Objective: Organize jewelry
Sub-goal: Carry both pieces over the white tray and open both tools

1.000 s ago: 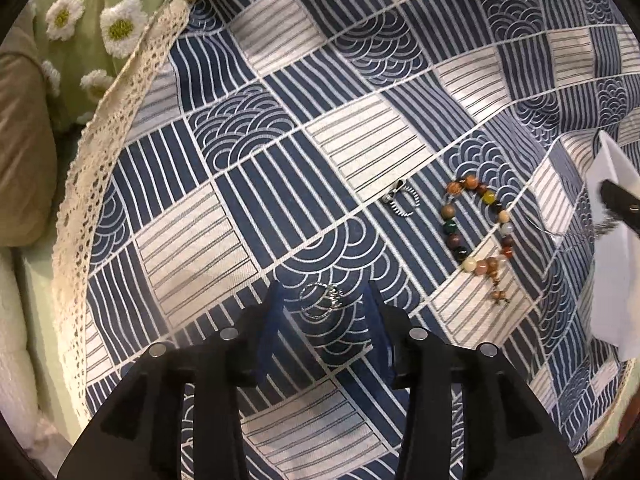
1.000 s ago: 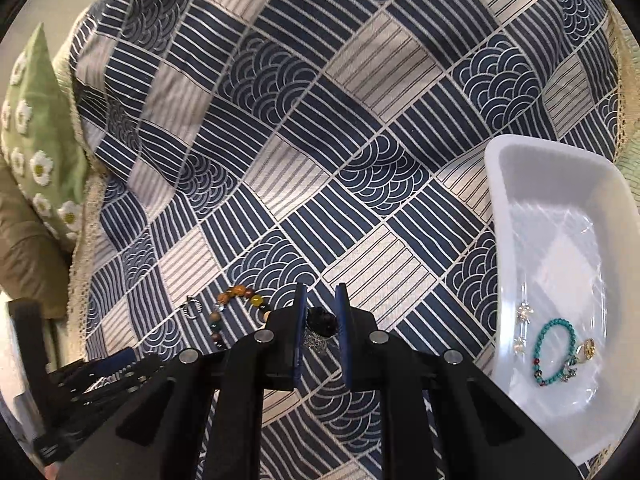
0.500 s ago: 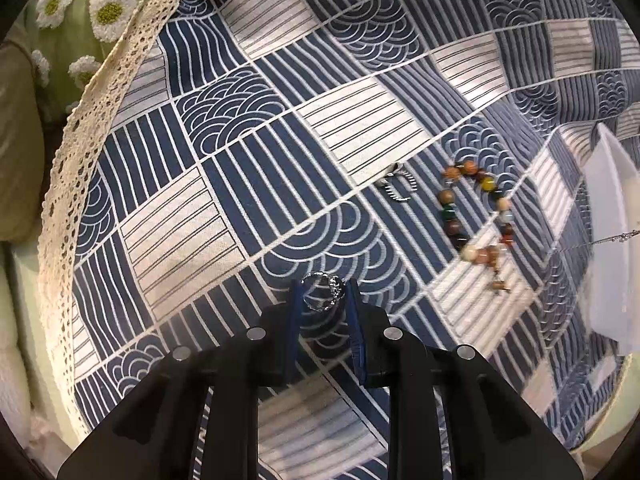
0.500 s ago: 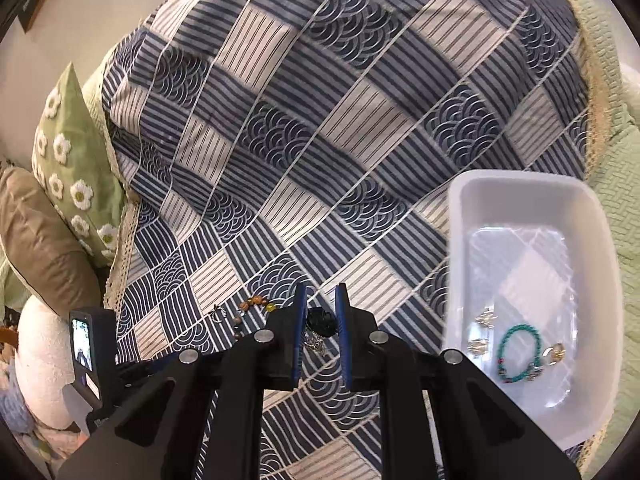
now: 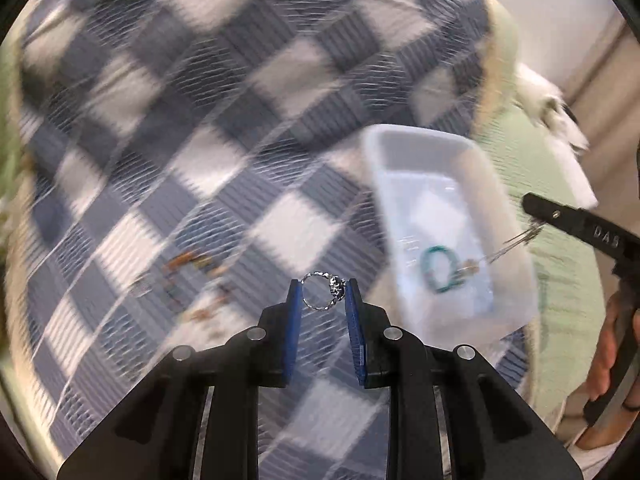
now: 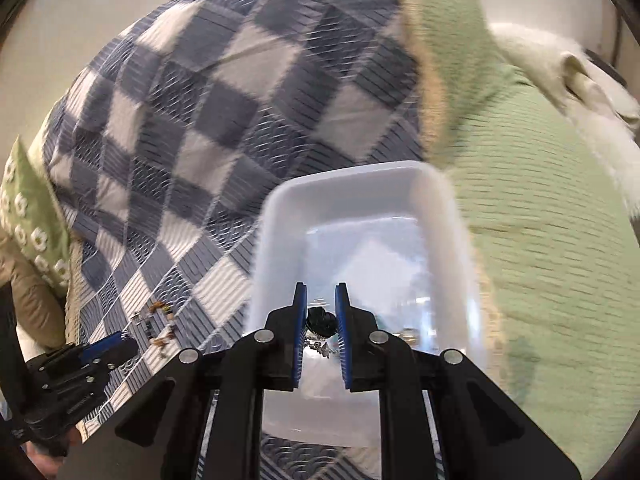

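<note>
Right now a silver ring is pinched between the blue tips of the left gripper, up above the blue and white checked cloth, just beside the white tray. Over the tray, the right gripper squeezes a dark necklace charm with its chain hanging. A teal bracelet lies inside the tray. Blurry brown beads lie on the cloth near the tray.
</note>
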Action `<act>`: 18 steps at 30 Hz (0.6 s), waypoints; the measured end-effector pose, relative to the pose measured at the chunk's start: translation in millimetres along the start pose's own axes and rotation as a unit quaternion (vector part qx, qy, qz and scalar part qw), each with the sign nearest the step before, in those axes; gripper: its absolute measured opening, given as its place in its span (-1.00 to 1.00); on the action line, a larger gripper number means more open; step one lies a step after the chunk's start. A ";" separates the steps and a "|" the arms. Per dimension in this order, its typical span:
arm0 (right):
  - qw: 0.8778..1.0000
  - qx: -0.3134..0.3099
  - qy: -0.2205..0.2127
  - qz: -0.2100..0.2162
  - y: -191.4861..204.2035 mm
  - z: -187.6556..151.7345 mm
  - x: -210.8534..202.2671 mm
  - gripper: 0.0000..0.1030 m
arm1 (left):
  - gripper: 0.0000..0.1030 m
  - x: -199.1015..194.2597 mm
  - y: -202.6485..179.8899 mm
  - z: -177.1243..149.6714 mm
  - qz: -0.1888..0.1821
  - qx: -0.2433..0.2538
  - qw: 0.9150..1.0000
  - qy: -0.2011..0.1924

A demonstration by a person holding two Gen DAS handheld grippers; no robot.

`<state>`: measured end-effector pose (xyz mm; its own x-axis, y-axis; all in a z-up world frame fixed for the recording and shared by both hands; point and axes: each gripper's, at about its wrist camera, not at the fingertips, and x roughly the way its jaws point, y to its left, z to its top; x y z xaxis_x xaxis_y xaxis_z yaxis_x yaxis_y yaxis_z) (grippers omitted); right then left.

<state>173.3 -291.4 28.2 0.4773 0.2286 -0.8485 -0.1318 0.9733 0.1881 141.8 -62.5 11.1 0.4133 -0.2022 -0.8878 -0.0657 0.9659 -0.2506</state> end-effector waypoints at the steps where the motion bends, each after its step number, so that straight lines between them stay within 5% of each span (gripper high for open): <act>1: 1.000 0.008 0.002 0.002 -11.0 -0.5 1.1 -0.70 | -0.60 6.2 -11.0 4.1 -0.004 0.008 1.000 0.002; 9: 0.997 0.060 0.055 0.015 -57.4 -6.6 44.5 -0.71 | -0.60 100.9 -92.4 39.5 -0.006 0.064 0.997 0.045; 18: 0.991 0.078 0.109 -0.002 -76.8 -15.5 85.0 -0.71 | -0.60 160.2 -102.4 50.4 0.018 0.071 0.995 0.072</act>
<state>210.6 -347.0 -66.0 0.2760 0.2312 -0.9329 0.0142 0.9695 0.2445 260.5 -185.7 -86.0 0.2775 -0.1784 -0.9440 0.0552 0.9839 -0.1697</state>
